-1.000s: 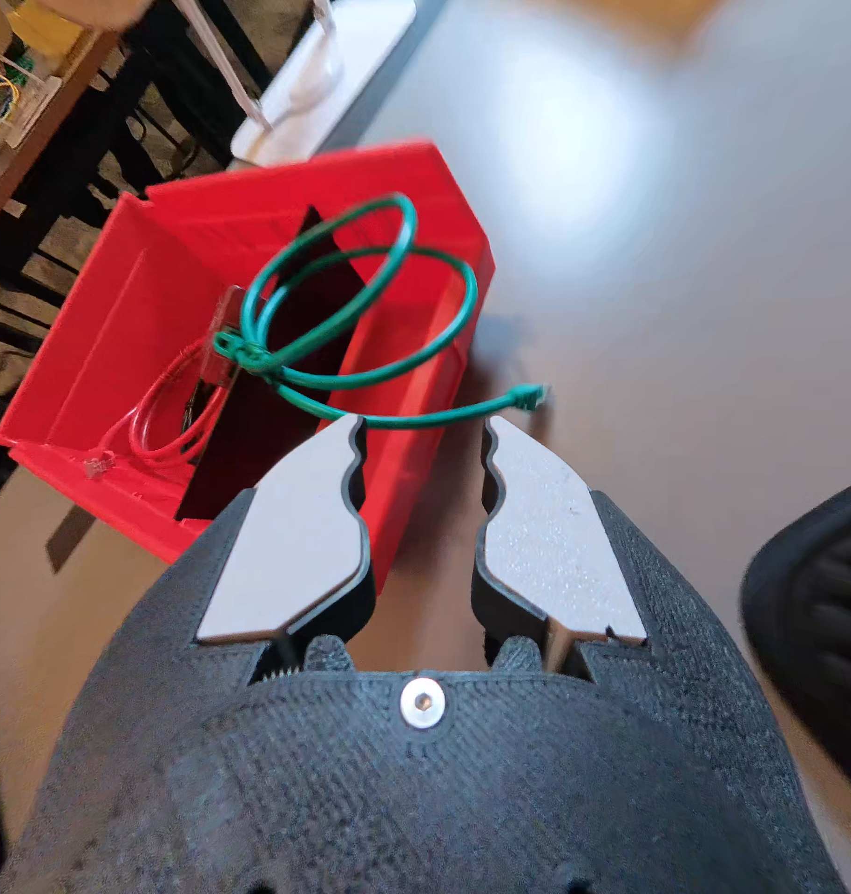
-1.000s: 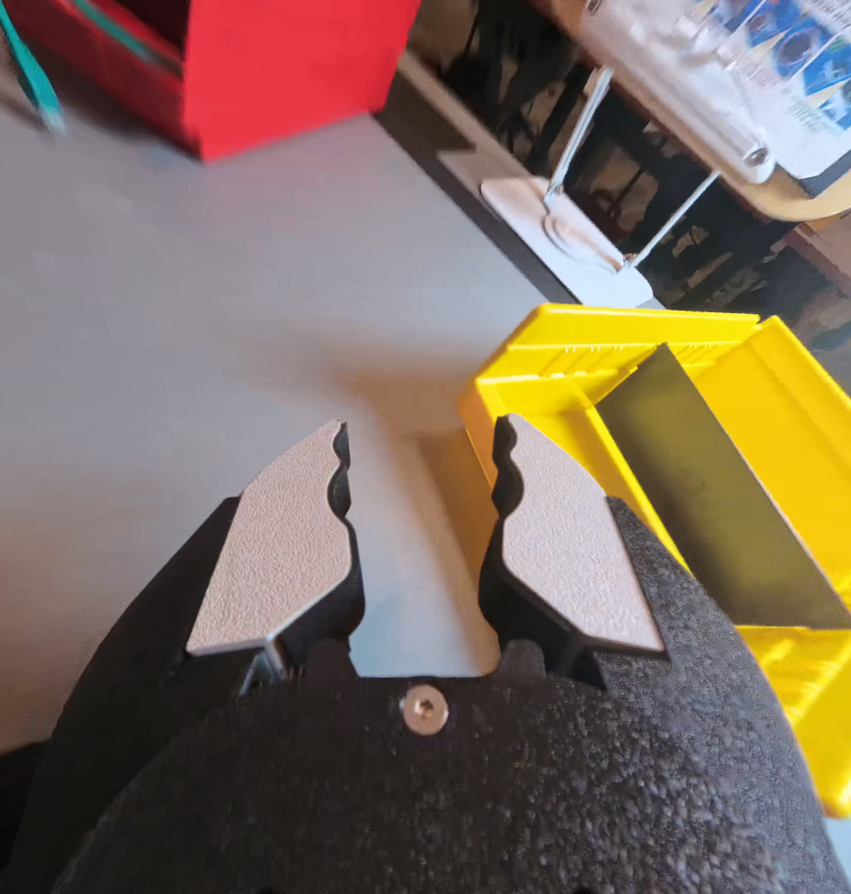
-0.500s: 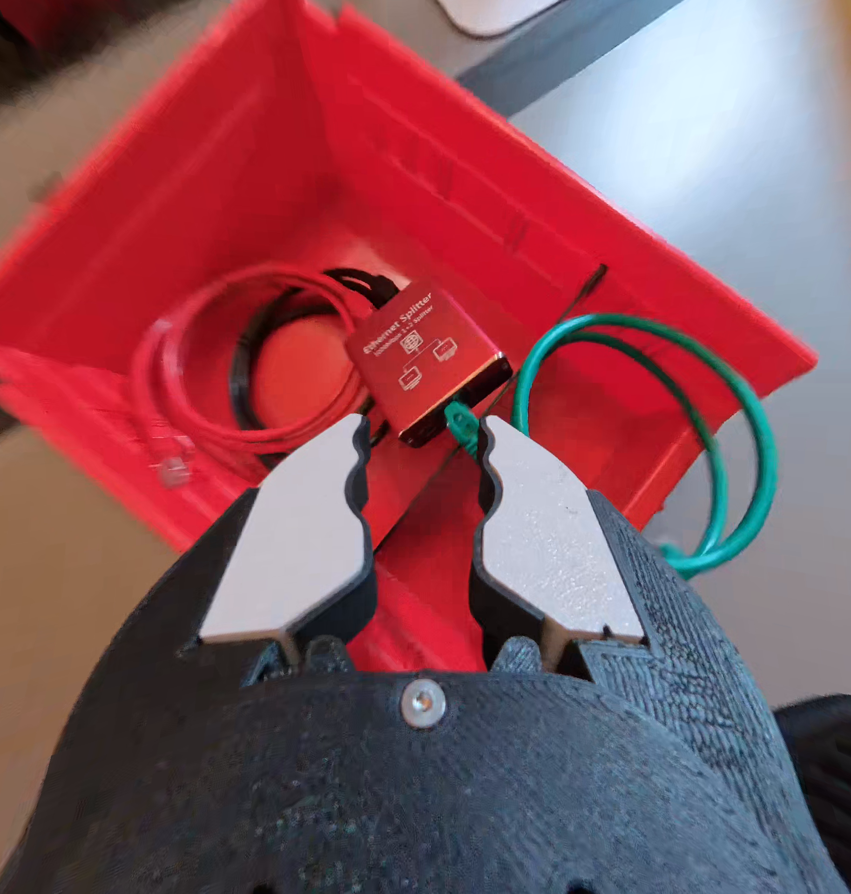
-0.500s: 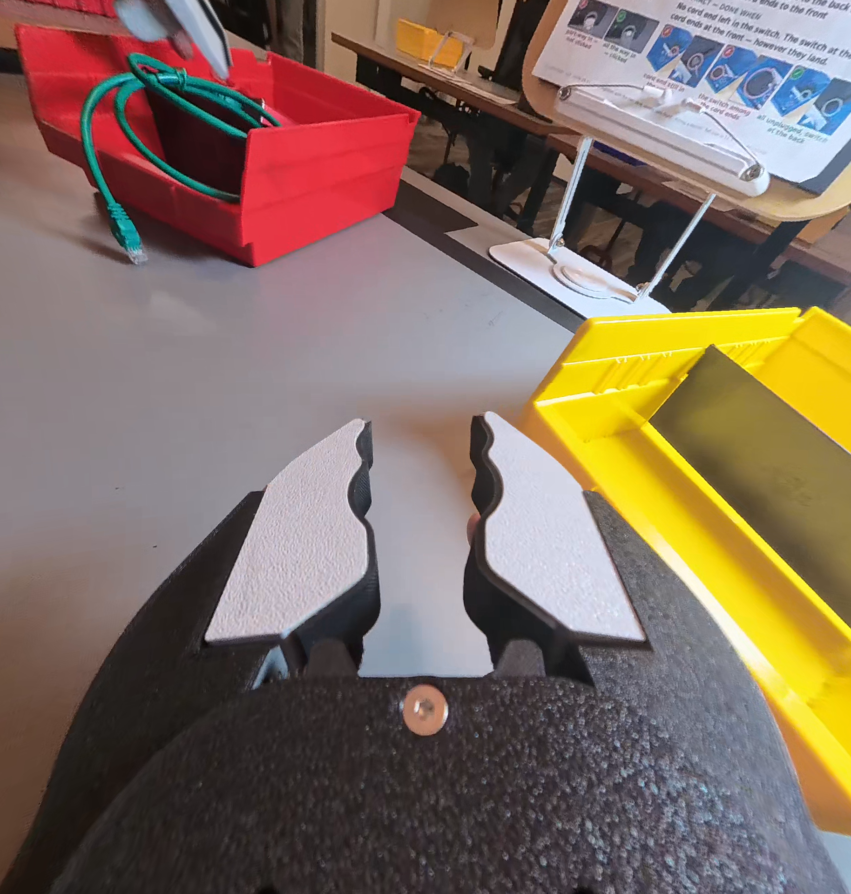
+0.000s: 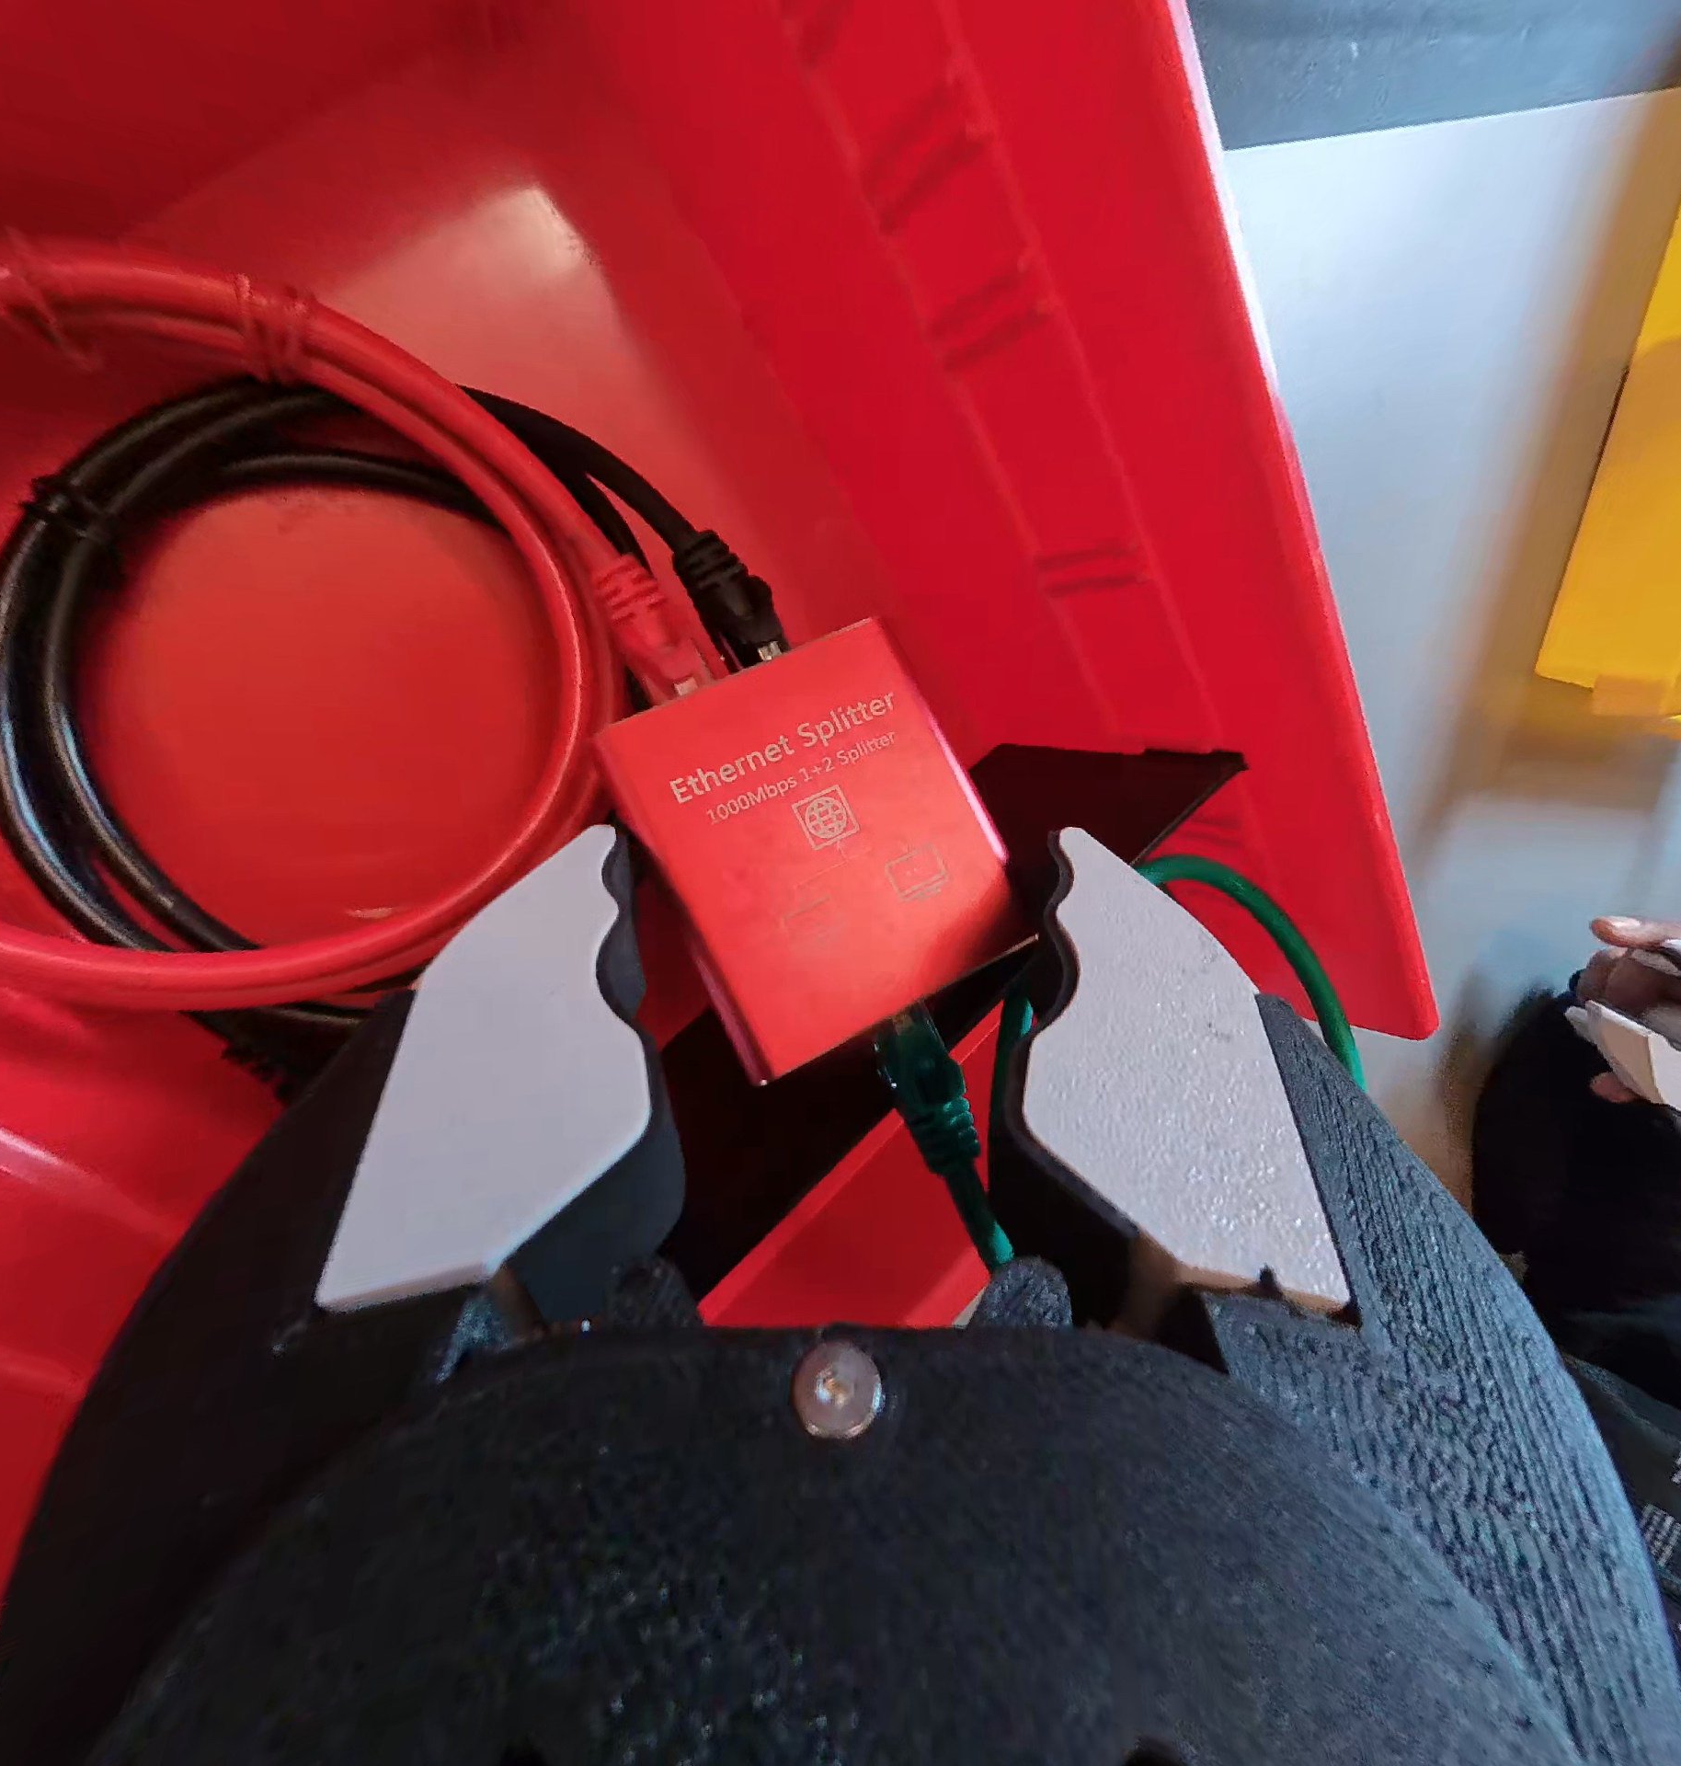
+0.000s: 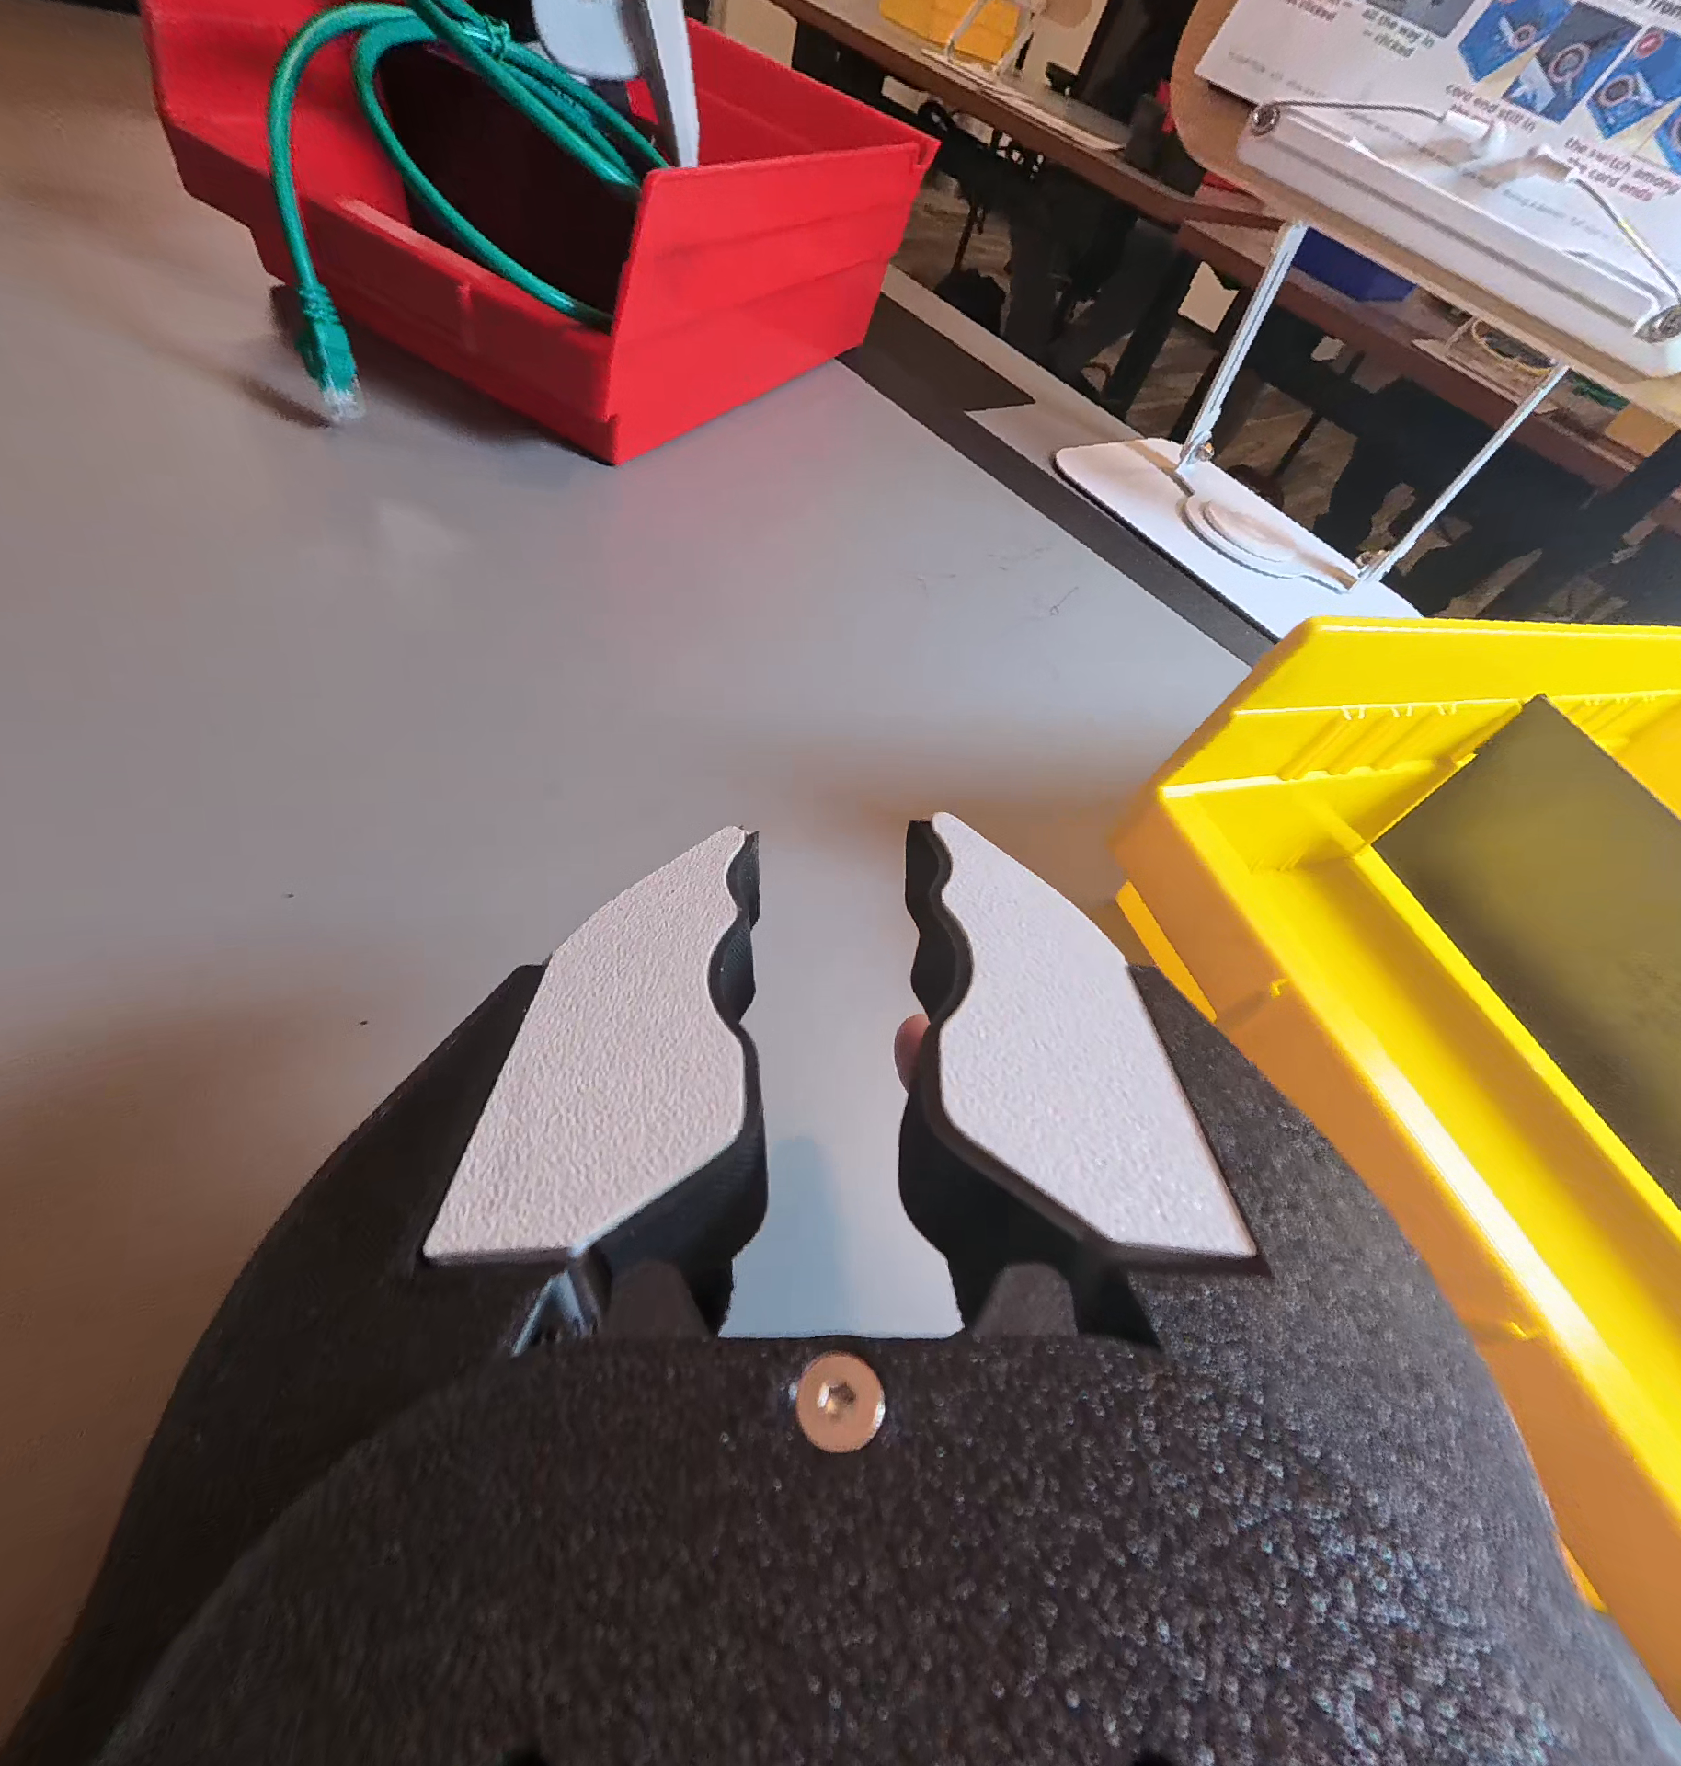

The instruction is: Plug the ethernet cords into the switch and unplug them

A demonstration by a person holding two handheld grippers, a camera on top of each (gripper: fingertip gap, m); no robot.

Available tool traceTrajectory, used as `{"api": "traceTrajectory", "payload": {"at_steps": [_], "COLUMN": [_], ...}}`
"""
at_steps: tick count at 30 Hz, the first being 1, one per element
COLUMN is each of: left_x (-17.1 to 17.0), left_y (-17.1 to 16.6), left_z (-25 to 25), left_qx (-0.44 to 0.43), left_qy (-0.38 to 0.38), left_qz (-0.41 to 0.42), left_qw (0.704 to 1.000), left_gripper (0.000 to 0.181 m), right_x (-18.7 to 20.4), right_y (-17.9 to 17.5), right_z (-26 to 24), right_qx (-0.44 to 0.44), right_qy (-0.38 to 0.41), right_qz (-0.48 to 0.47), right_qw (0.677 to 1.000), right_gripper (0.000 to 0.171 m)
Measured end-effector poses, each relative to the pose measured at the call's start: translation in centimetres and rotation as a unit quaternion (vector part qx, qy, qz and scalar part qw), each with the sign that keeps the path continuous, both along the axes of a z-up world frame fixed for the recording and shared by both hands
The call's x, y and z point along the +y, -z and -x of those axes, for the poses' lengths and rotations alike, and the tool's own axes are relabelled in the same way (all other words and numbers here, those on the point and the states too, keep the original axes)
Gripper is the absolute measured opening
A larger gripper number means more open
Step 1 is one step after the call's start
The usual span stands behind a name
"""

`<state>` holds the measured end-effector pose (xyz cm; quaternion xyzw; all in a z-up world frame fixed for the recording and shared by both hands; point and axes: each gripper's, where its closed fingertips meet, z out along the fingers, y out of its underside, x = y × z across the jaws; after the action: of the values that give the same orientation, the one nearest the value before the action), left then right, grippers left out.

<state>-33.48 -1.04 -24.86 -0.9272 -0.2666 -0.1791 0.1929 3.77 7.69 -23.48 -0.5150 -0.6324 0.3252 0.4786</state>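
A red switch box point(image 5: 808, 841) lies in the red bin point(image 5: 1056, 382), resting on a black divider point(image 5: 1104, 793). A coiled red cord point(image 5: 273, 965) and a coiled black cord point(image 5: 25, 688) are plugged into its far end. A green cord point(image 5: 932, 1099) is plugged into its near end. The green cord loops over the bin wall point(image 6: 287, 191) and its free plug point(image 6: 326, 354) hangs down to the table. My left gripper point(image 5: 837, 841) is open with one finger on each side of the switch's near end. My right gripper point(image 6: 832, 836) is open and empty over the grey table point(image 6: 435, 717).
A yellow bin point(image 6: 1295, 908) with a dark divider sits just right of my right gripper and also shows in the left wrist view point(image 5: 1639, 478). A white document stand point(image 6: 1247, 535) holding a sheet stands at the table's far edge. Other tables stand behind. The left gripper's tips are roughly 40 centimeters from the right gripper's.
My left gripper has moved down into the red bin, close over the switch, and its jaws have opened wider. My right gripper has stayed near the yellow bin.
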Motion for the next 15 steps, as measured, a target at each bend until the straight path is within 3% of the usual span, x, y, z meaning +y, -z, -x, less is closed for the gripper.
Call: {"api": "traceTrajectory", "payload": {"at_steps": [8, 15], "left_x": [0.1, 0.6], "left_y": [-1.4, -9.1], "left_z": [-0.2, -2.4], "left_qx": [0.066, 0.105], "left_qy": [0.055, 0.098], "left_qz": [-0.021, -0.166], "left_qw": [0.996, 0.976], "left_gripper": [0.078, 0.07], "right_x": [0.0, -0.2], "right_y": [-0.2, -0.6], "right_z": [-0.3, -0.2], "right_qx": [0.003, 0.014], "right_qy": [-0.001, -0.004], "right_qz": [-0.009, -0.013], "right_qw": [1.0, 1.0], "right_gripper": [0.025, 0.024]}}
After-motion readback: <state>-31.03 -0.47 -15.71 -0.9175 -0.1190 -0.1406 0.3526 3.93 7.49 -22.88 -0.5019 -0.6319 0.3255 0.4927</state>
